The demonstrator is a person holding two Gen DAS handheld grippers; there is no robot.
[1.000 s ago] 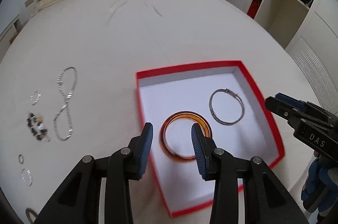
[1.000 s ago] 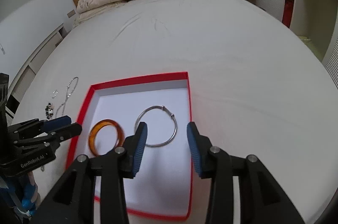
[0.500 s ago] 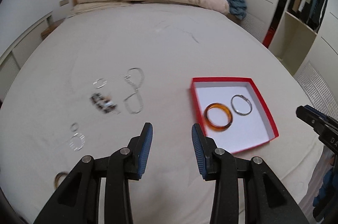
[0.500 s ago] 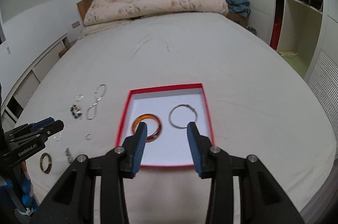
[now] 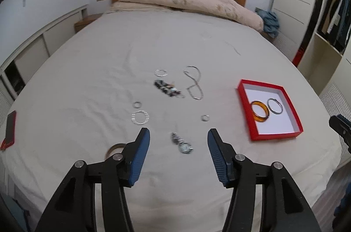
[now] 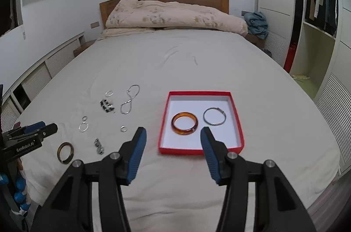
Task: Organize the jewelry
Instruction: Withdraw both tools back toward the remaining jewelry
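red box (image 6: 239,122), two bangles inside

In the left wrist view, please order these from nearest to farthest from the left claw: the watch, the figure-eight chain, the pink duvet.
1. The watch, on the sheet between the tips of the left claw.
2. The figure-eight chain, mid-bed, slightly right.
3. The pink duvet, at the headboard.

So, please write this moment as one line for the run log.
left tool: open, empty | right tool: open, empty | red box: amber bangle, silver bangle | chain necklace: on bed
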